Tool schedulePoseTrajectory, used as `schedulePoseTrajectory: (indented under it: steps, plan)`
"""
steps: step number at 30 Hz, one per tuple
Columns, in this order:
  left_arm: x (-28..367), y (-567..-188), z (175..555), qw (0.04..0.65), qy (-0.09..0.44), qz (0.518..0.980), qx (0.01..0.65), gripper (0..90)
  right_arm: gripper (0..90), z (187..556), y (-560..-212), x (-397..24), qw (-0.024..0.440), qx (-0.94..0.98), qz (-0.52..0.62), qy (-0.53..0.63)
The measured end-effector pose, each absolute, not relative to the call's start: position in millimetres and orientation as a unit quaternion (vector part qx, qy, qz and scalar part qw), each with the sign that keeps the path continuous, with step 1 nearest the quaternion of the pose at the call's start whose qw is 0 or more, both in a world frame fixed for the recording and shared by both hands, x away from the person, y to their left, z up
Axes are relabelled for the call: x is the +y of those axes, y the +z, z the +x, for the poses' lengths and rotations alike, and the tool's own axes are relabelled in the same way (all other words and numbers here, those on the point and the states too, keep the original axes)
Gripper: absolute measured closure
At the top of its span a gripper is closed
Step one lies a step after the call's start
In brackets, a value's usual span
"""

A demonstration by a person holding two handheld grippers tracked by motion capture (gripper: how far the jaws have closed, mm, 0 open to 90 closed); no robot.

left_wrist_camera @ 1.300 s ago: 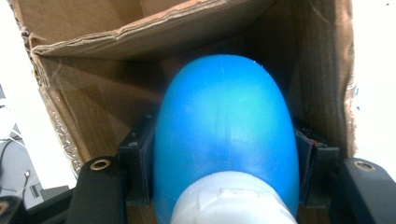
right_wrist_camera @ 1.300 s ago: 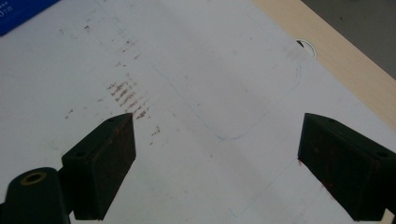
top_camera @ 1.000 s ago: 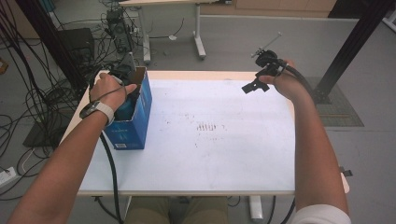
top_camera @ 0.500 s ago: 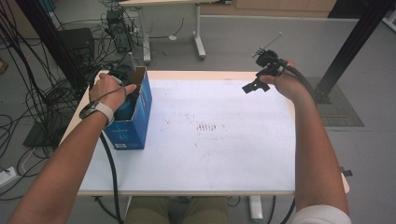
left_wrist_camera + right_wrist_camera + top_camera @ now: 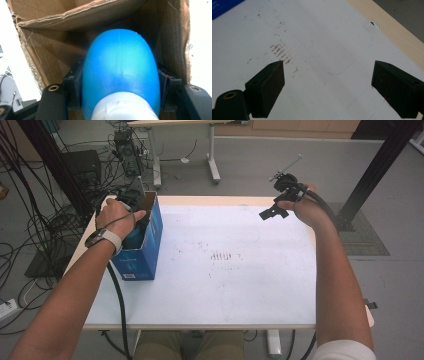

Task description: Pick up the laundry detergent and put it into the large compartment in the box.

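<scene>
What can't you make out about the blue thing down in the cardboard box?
- Blue object, left gripper view: its near end runs off the bottom edge, so what it is stays unclear.
- Box floor, left gripper view: hidden behind the object.
- Left gripper, high view: jaws covered by the left hand and box wall.

Grey floor (image 5: 260, 165) strewn with black cables (image 5: 30, 235); a second desk's legs (image 5: 212, 155) stand behind

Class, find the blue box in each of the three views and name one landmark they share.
High view: blue box at the table's left edge.
Left gripper view: brown inside walls around a blue object.
Right gripper view: blue corner, top left.
Shared landmark: white table sheet.
</scene>
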State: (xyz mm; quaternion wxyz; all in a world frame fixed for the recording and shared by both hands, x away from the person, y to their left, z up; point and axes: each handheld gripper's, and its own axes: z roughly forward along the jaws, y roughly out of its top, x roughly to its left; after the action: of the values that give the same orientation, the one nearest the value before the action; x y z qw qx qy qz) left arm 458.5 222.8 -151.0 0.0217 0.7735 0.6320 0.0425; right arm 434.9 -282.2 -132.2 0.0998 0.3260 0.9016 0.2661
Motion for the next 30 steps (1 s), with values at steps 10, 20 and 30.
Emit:
schedulePoseTrajectory:
  steps: [10,20,30]
  plan:
    - [222.4,-151.1,457.3,0.023,0.045,0.774,0.631,37.1,11.2,434.3,-131.8,-283.2,0.100,0.901,0.327,0.266]
    - [223.1,-151.1,457.0,0.023,0.045,0.774,0.632,37.2,11.2,434.8,-132.0,-282.1,0.099,0.902,0.327,0.266]
    - [222.8,-151.1,456.8,0.023,0.045,0.774,0.631,37.1,11.2,434.3,-131.4,-282.8,0.100,0.902,0.326,0.266]
